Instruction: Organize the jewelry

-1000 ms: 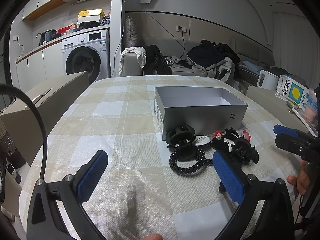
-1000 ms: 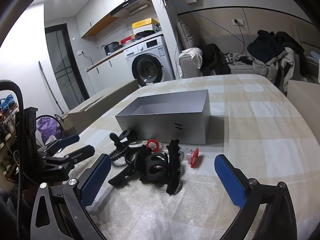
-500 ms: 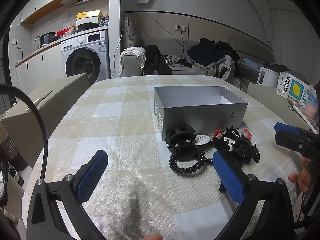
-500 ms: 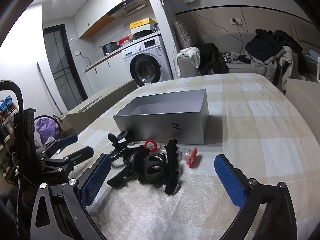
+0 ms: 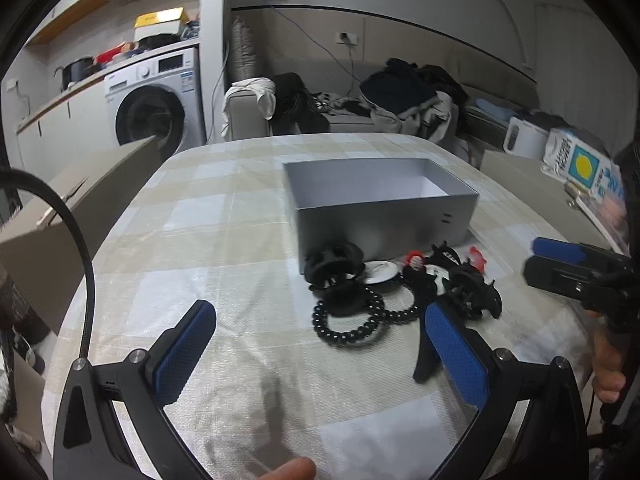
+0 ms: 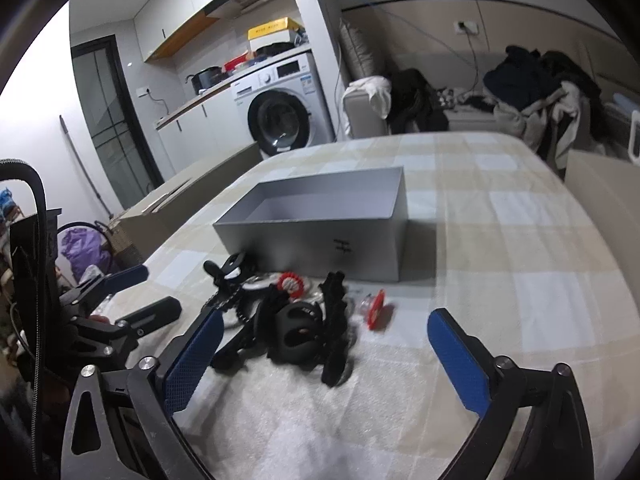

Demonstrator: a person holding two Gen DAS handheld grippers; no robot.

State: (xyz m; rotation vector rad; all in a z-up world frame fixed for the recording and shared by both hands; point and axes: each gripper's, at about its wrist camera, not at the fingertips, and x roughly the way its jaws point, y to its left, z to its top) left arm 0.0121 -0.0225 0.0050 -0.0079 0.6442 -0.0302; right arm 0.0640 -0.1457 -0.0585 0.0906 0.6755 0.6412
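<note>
An open grey box [image 5: 384, 204] stands on the checked tablecloth; it also shows in the right wrist view [image 6: 320, 224]. In front of it lies a pile of hair accessories: a black claw clip [image 5: 334, 268], a black spiral hair tie [image 5: 348, 322], another black claw clip [image 5: 468, 292], a red flower piece [image 5: 414, 258] and a small red clip [image 6: 376, 308]. My left gripper [image 5: 316, 348] is open and empty, just short of the pile. My right gripper [image 6: 324, 356] is open and empty, near a big black claw clip [image 6: 300, 328].
A cardboard box [image 5: 60, 204] stands off the table's left edge. A washing machine [image 5: 156, 100] and a sofa with clothes [image 5: 400, 100] are behind. A white kettle [image 5: 522, 138] and a printed carton [image 5: 580, 168] sit at the right.
Both grippers have moved a little closer to the pile of accessories. Both stay open; nothing on the table has moved.
</note>
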